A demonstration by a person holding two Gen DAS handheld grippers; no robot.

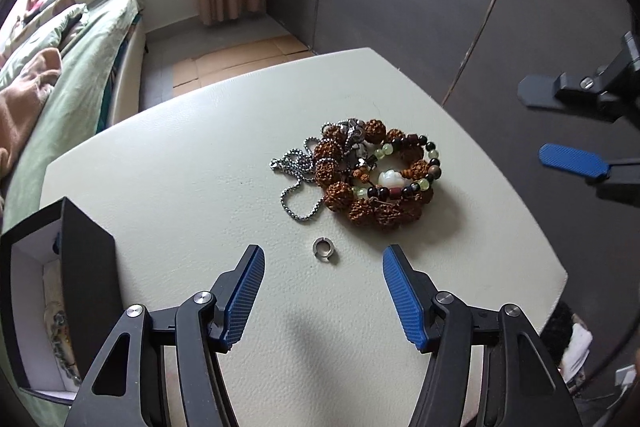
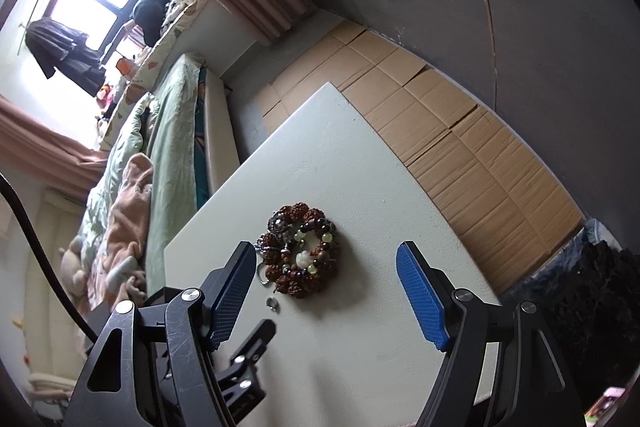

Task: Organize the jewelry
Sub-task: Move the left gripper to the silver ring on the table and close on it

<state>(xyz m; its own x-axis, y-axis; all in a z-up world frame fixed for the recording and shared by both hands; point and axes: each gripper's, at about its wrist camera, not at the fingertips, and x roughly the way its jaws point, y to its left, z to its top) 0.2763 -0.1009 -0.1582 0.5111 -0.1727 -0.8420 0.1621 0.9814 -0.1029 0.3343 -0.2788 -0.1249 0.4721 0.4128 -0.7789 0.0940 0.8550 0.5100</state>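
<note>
My left gripper (image 1: 323,263) hovers with jaws wide over the small steel ring (image 1: 324,250) lying on the surface (image 1: 180,167); my right gripper (image 2: 326,267) hangs equally wide, empty. The ring is thin and flat, so my jaws could skid it toward the tangled beads and chain (image 1: 360,171) just beyond.

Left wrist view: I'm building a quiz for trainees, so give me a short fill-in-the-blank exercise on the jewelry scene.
1. The small metal ring lies alone on the ____ table.
2. The left gripper is ____, holding nothing.
3. The silver chain is tangled with the ____ bead bracelets.
4. The black box stands at the table's ____ edge in the left wrist view.

Missing words: white; open; brown; left
</note>
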